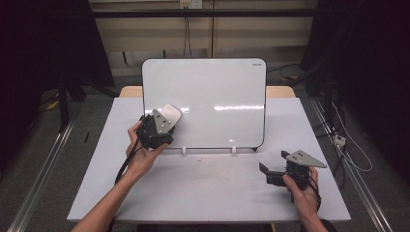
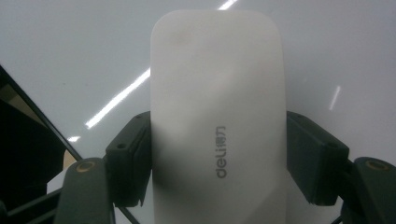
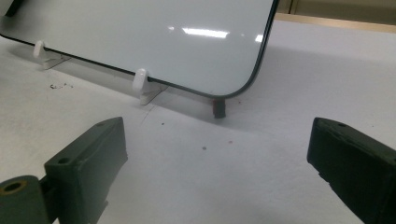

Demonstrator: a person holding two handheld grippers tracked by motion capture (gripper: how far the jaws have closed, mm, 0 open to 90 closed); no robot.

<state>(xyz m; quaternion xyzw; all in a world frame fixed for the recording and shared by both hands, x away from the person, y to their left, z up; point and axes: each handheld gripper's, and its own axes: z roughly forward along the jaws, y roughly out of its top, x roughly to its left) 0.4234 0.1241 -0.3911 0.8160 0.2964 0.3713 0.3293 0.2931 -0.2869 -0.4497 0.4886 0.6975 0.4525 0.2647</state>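
Note:
A white board eraser (image 2: 217, 121) with grey "deli" lettering sits clamped between the black jaws of my left gripper (image 2: 218, 158). In the high view the left gripper (image 1: 162, 126) holds this eraser (image 1: 170, 113) against the lower left part of the upright whiteboard (image 1: 217, 92). The board's face (image 2: 70, 51) looks clean and shows light reflections. My right gripper (image 1: 266, 173) rests low over the table at the front right, apart from the board. Its jaws stand wide in the right gripper view, right gripper (image 3: 217, 163) with nothing between them.
The whiteboard (image 3: 154, 32) leans on small white feet (image 3: 140, 84) and a dark rear prop (image 3: 218, 108) on the white table (image 1: 208, 188). Tiny dark specks lie on the table (image 3: 205, 186) near the board's base. Dark stands and cables flank the table.

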